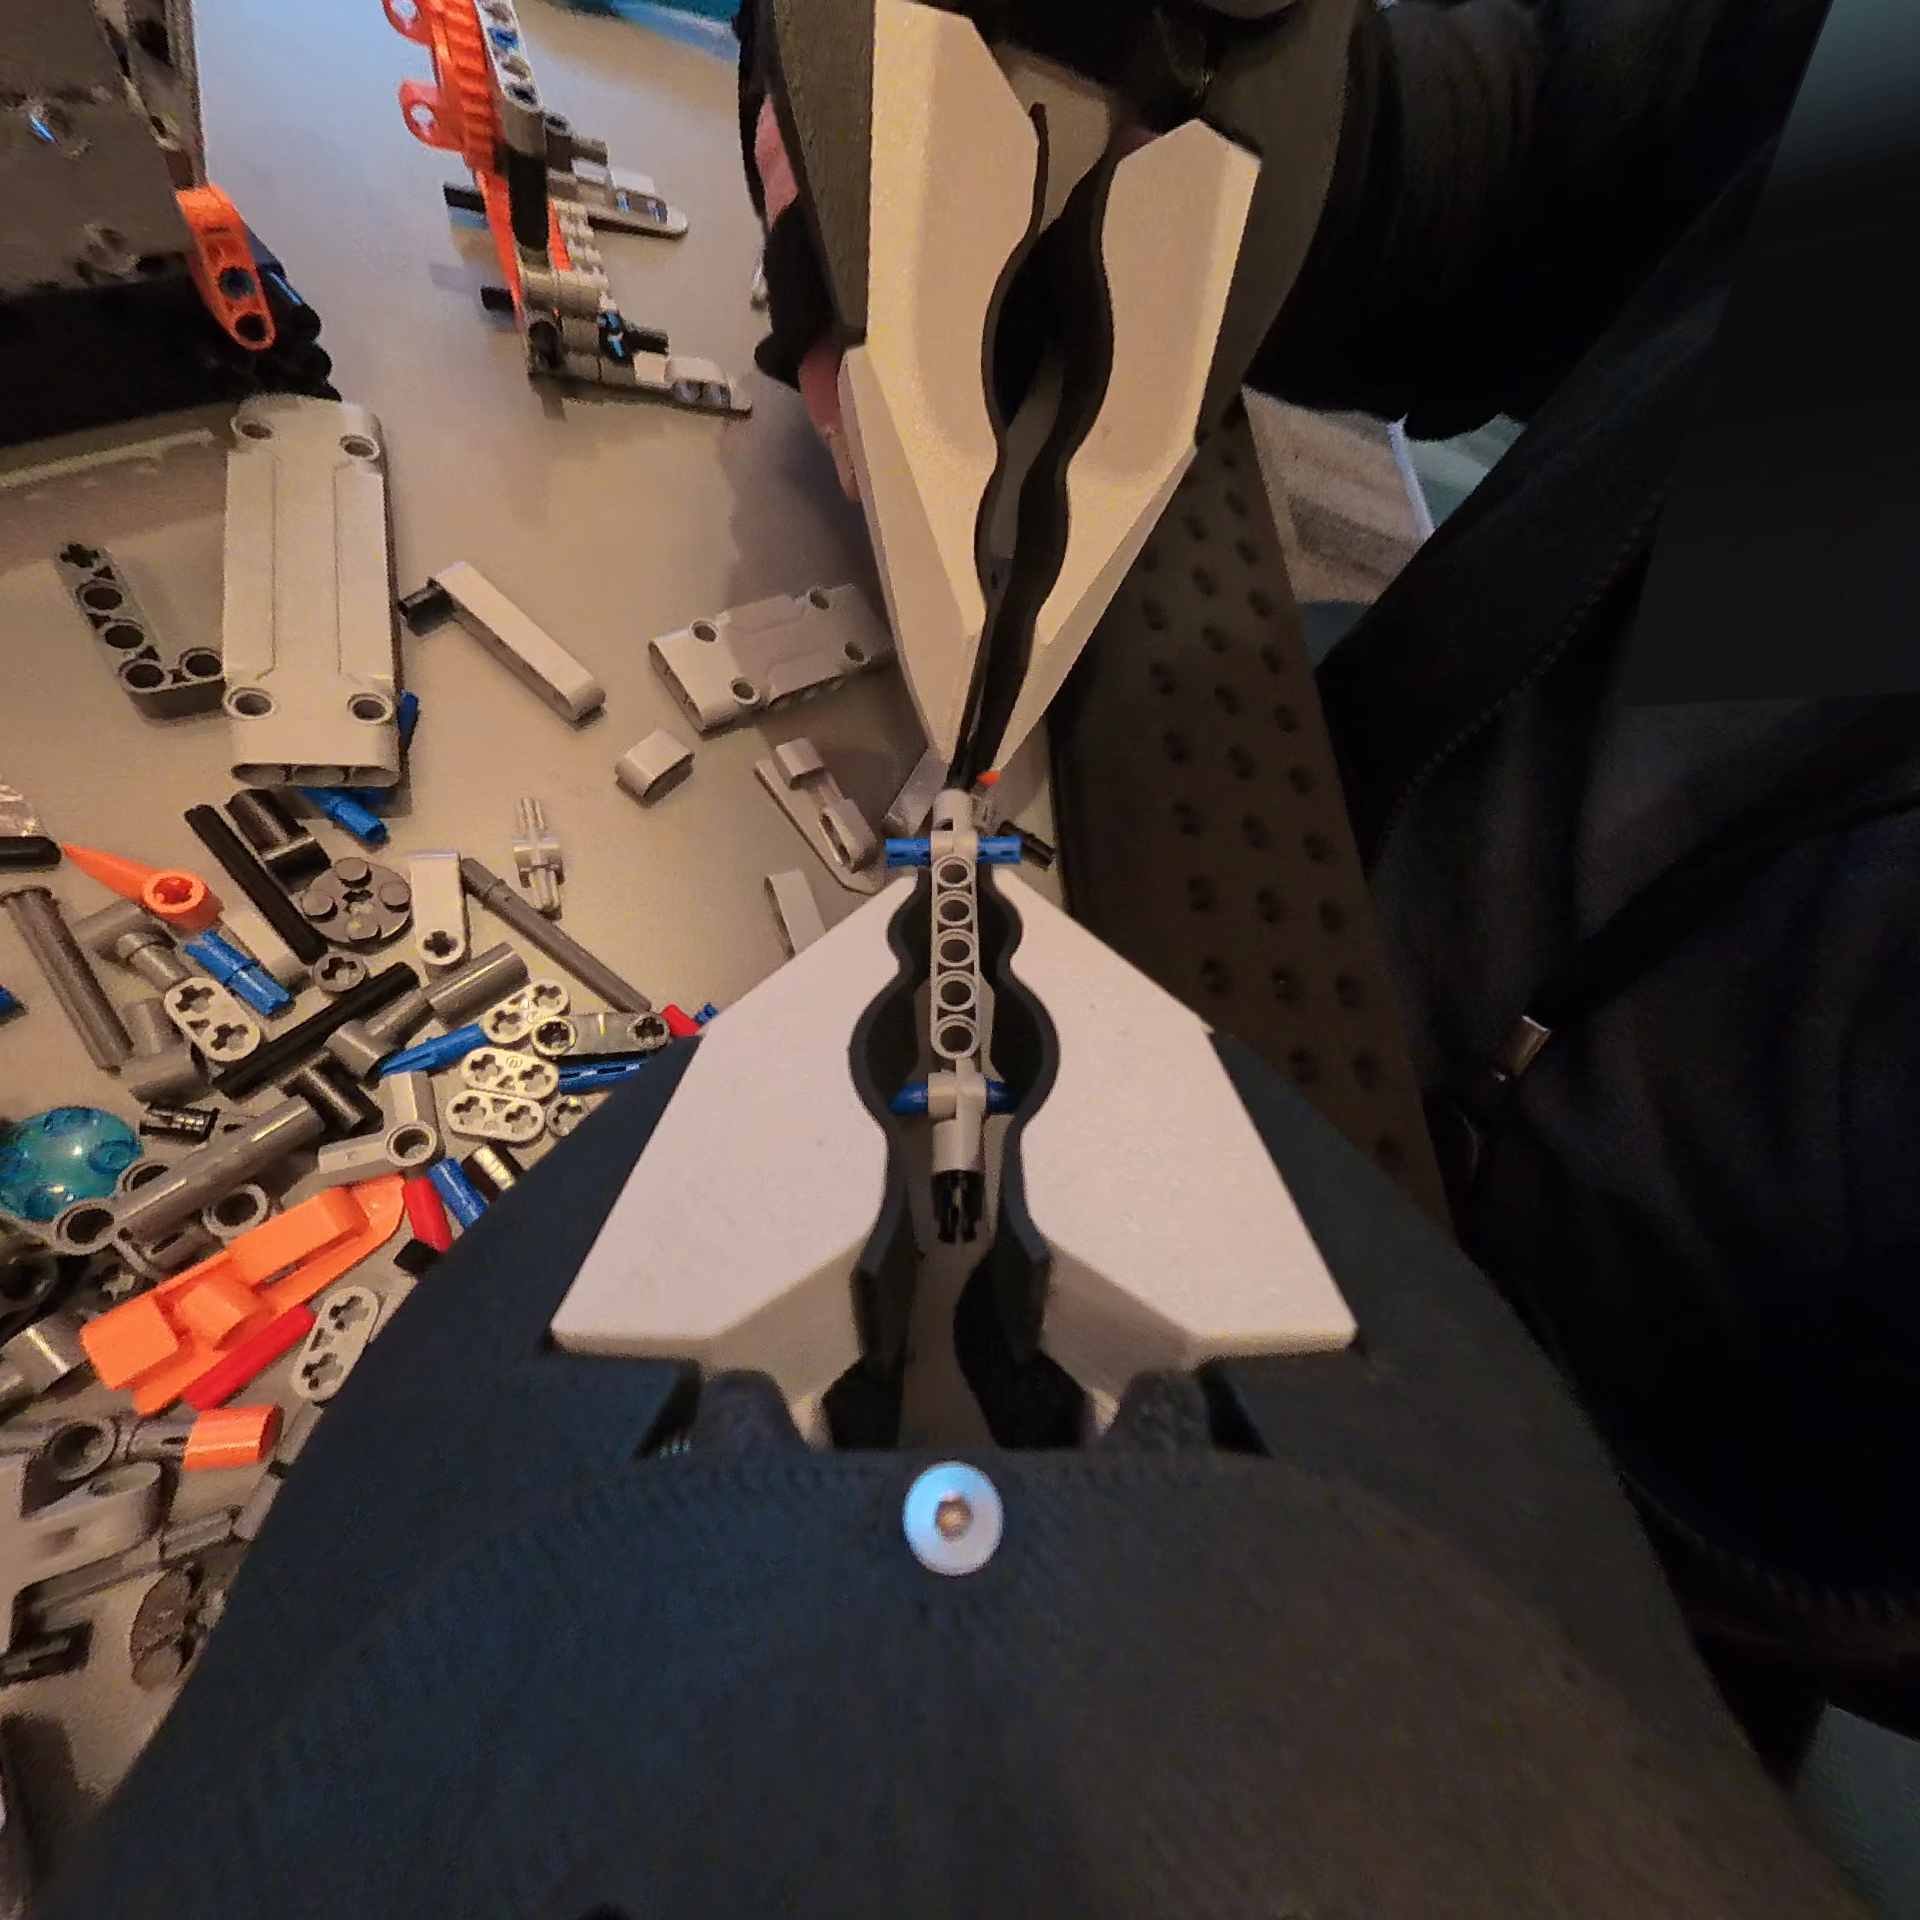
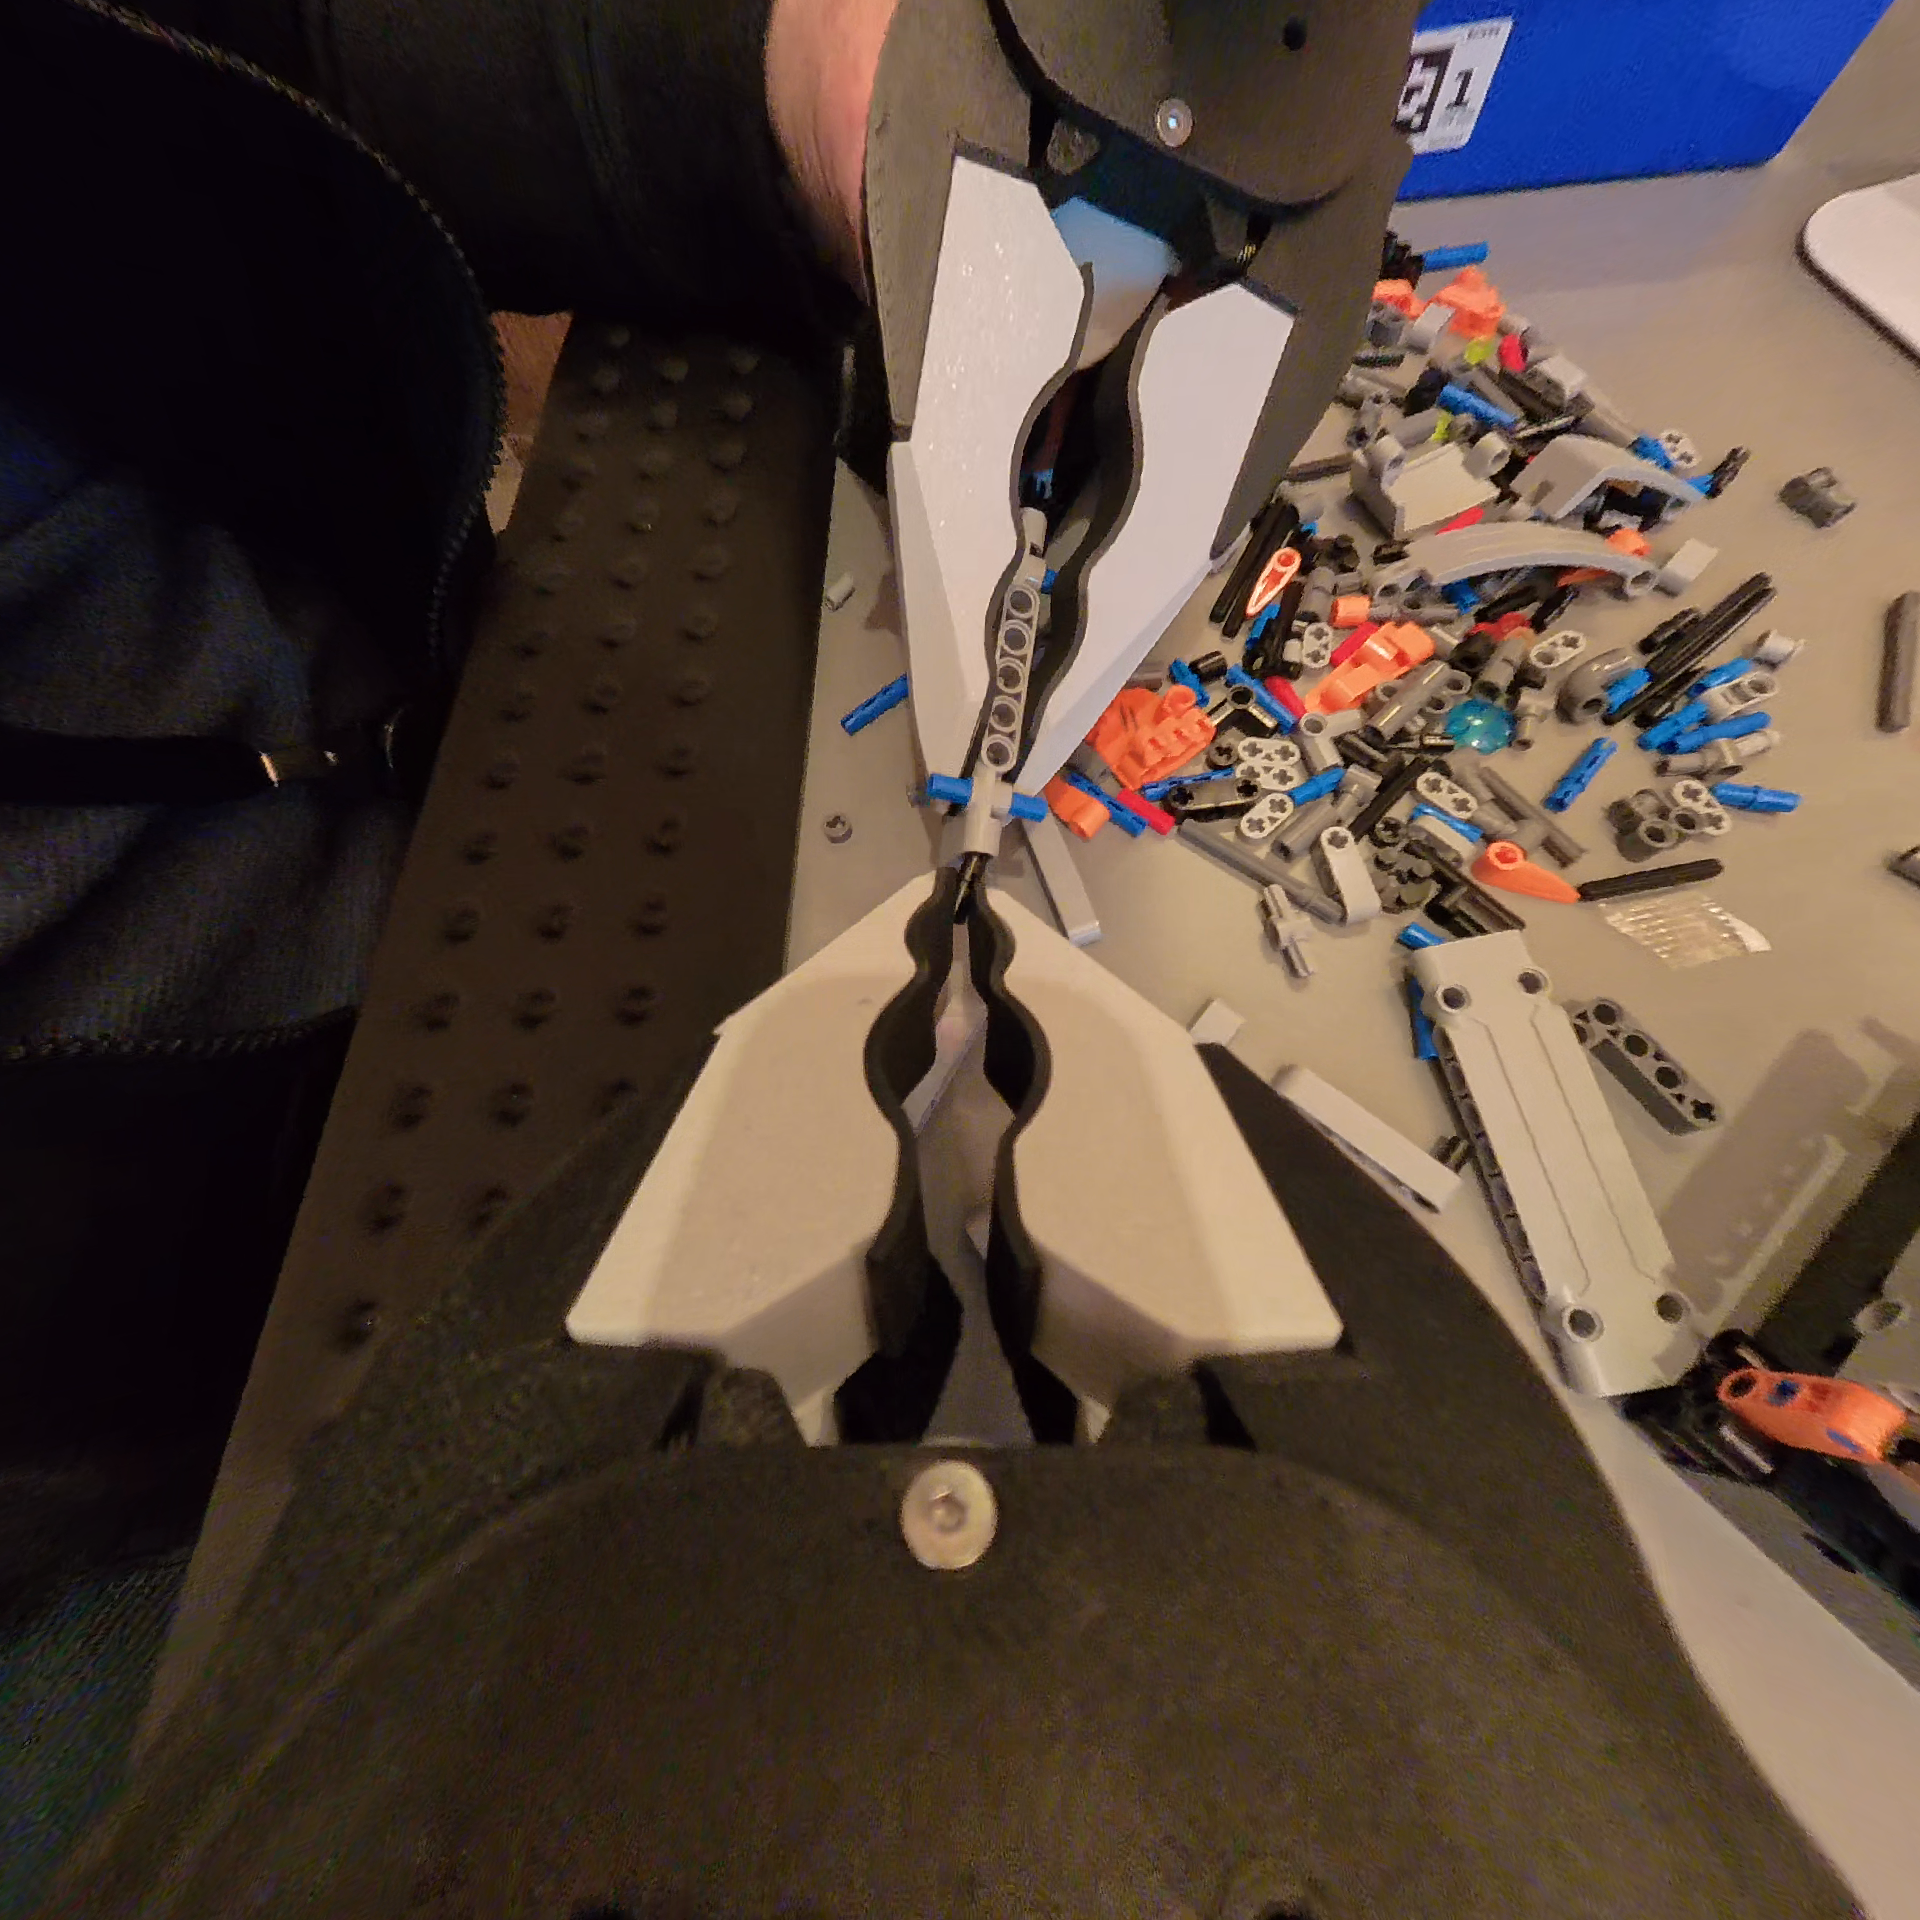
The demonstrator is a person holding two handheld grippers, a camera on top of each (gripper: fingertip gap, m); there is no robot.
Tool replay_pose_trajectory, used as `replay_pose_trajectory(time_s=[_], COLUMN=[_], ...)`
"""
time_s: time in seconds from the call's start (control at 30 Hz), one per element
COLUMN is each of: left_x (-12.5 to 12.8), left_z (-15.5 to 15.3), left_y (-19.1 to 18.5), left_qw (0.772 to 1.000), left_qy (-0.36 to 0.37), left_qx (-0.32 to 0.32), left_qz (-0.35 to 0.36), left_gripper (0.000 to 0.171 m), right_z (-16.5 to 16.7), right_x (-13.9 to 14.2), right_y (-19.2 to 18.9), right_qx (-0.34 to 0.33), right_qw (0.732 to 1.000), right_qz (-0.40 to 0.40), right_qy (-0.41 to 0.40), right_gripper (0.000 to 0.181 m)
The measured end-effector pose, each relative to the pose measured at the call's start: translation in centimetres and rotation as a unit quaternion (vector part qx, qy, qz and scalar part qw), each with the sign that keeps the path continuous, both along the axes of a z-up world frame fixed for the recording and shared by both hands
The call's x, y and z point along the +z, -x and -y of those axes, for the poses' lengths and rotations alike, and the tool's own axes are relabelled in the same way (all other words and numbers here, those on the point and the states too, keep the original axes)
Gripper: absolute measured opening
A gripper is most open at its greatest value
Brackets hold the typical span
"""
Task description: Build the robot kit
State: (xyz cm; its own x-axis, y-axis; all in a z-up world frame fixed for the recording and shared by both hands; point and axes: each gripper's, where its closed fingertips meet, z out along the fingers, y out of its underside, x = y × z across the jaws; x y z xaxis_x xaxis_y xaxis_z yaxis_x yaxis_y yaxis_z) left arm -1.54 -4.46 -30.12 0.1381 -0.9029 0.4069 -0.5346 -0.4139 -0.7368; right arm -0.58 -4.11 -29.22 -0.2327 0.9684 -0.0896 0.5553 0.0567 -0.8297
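Observation:
My left gripper (image 1: pixel 954 899) is shut on a light grey holed beam (image 1: pixel 956 966) that stands lengthwise between its fingers. The beam carries a grey connector and blue pins (image 1: pixel 904 850) at each end. My right gripper (image 2: pixel 961 883) meets it tip to tip and is shut on a short black pin (image 2: pixel 964 871) that sticks out of the beam's end connector (image 2: pixel 982 821). In the left wrist view the right gripper (image 1: pixel 971 771) comes down from above. In the right wrist view the left gripper (image 2: pixel 992 769) comes down from above with the beam (image 2: pixel 1010 665) in it. Both are held just above the grey table.
A heap of loose grey, black, blue and orange parts (image 1: pixel 312 1039) (image 2: pixel 1455 675) lies on the table. A long grey panel (image 1: pixel 312 592) (image 2: pixel 1538 1143) lies beside it, and a part-built orange and grey model (image 1: pixel 530 187) lies farther off. A black studded strip (image 1: pixel 1226 779) (image 2: pixel 582 779) runs along the table edge by the person's dark clothing. A blue box (image 2: pixel 1662 83) stands at the back. Less than 4 cm separates the two grippers' tips.

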Motion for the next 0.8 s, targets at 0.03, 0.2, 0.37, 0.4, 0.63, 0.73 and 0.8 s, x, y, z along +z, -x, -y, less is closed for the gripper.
replay_pose_trajectory(time_s=[0.03, 0.2, 0.37, 0.4, 0.63, 0.73, 0.8], left_x=[0.2, -0.5, -0.9, -0.9, -1.3, -1.4, -1.5], left_z=[0.0, 0.7, 0.1, 0.1, 0.0, 0.2, 0.3], left_y=[-0.1, -0.6, 0.1, 0.2, 0.3, 0.2, 0.1], left_qw=[1.000, 1.000, 1.000, 1.000, 0.999, 0.999, 0.999], left_qy=[0.004, 0.001, 0.003, 0.001, 0.002, 0.002, 0.003], left_qx=[0.000, -0.021, -0.008, -0.008, -0.005, -0.007, -0.009], left_qz=[0.009, -0.010, -0.020, -0.023, -0.038, -0.042, -0.044], left_gripper=[0.005, 0.005, 0.004, 0.005, 0.005, 0.005, 0.005], right_z=[0.1, 0.5, -1.0, -1.5, -4.2, -4.1, -4.1], right_x=[0.4, 0.4, 0.8, 1.0, 1.2, -1.3, -2.4], right_y=[0.0, -0.1, -1.2, -1.5, -6.2, -8.9, -11.1], right_qx=[0.003, 0.017, -0.012, -0.022, -0.087, -0.097, -0.110], right_qw=[1.000, 0.999, 1.000, 1.000, 0.996, 0.992, 0.988], right_qz=[-0.010, -0.010, -0.008, -0.009, 0.012, 0.083, 0.109], right_qy=[0.001, -0.025, 0.005, 0.008, 0.019, 0.000, -0.008], right_gripper=[0.000, 0.000, 0.000, 0.000, 0.007, 0.014, 0.014])
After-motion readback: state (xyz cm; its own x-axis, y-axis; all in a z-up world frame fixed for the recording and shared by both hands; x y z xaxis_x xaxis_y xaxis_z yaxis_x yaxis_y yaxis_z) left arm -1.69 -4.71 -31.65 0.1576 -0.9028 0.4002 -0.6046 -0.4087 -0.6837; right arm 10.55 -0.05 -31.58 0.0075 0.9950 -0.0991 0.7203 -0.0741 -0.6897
